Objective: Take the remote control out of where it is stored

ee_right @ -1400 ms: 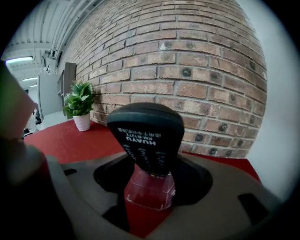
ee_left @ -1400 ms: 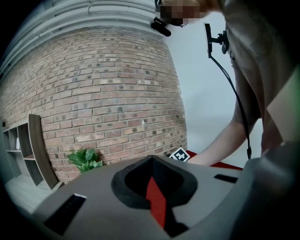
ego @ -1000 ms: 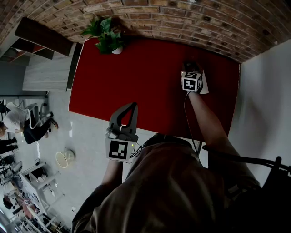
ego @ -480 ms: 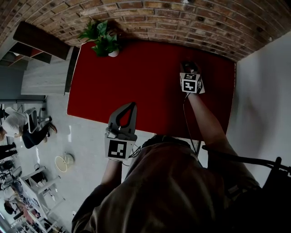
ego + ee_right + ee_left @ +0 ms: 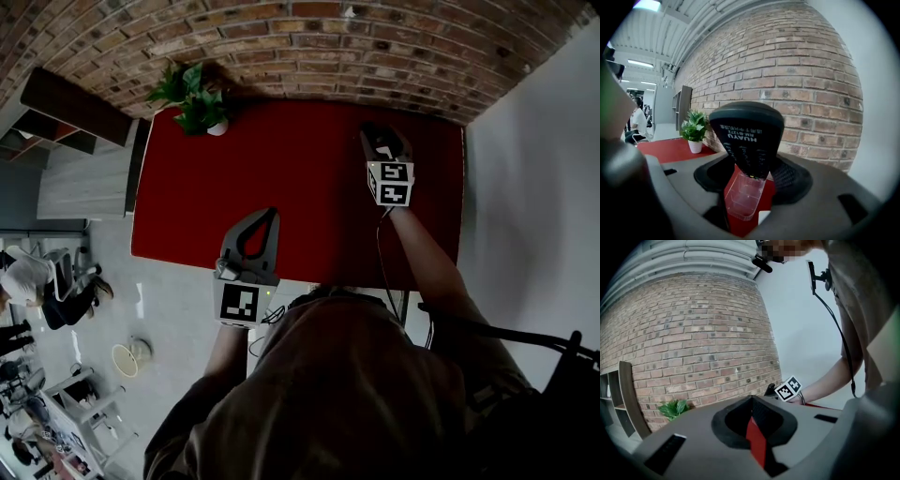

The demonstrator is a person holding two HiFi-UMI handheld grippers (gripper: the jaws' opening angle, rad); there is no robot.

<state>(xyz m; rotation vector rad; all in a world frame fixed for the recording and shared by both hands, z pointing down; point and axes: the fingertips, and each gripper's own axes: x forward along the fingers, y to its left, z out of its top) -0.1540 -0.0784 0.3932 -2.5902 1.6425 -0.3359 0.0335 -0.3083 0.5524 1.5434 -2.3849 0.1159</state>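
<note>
The right gripper point(image 5: 382, 142) is hanging over the table's point(image 5: 300, 178) far right corner, close to the brick wall point(image 5: 309, 47). Its jaws are standing wide and are clamping the remote point(image 5: 747, 136) by its sides. The remote is black and is standing upright between the pads, its top end rising above the jaws. White print is running upside down across its face.

Below it, the clear holder point(image 5: 740, 199) is sitting on the table's red top, open end up. The remote's bottom end is hovering right at that mouth. Whether it is fully clear of the rim, I can't tell from here. A small white scrap point(image 5: 764, 217) is showing just beside the holder.

The left gripper point(image 5: 752, 399) is floating over the table's near edge, well apart from the right one. Its jaw tips are meeting and nothing is sitting between them, only the red top showing through the loop.

The plant point(image 5: 192, 98) in its white pot is sitting at the table's far left corner.
</note>
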